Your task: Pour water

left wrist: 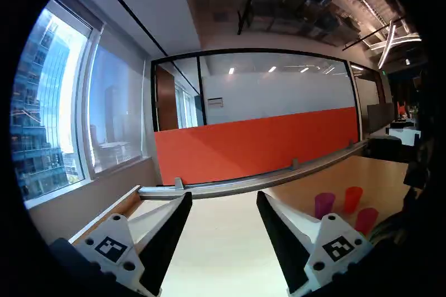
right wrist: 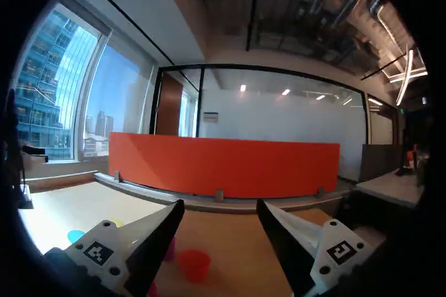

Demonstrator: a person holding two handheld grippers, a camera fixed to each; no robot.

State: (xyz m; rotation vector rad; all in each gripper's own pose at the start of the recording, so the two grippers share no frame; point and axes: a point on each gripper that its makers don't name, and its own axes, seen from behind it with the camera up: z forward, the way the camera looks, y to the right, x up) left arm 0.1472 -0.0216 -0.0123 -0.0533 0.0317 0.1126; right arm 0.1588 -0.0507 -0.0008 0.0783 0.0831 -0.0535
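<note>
The left gripper (left wrist: pixel 223 194) hung over the pale tabletop (left wrist: pixel 223 241) with its fingers spread wide and nothing between them. The right gripper (right wrist: pixel 219 203) was just as open and empty. In the left gripper view, three small cups stood close together toward the right side of the tabletop, short of the far edge where the orange partition (left wrist: pixel 251 141) ran. The purple cup (left wrist: pixel 324 204) and the orange cup (left wrist: pixel 353 199) were side by side, and the pink cup (left wrist: pixel 366 220) stood just nearer. In the right gripper view, a red cup (right wrist: pixel 194 264) stood upright on the wood just ahead of the fingers, and a magenta cup (right wrist: pixel 170 248) beside it was half hidden behind the left finger. Whether any cup held water could not be told. They looked like thin, stiff plastic tumblers, probably light when empty, smooth-walled and easy to tip or squeeze out of a pinch. The safest hold seemed to be across the middle of the wall, below the rim, with both fingers level. A filled cup would likely be top-heavy and would need a firm but gentle grip and a slow tilt.
</note>
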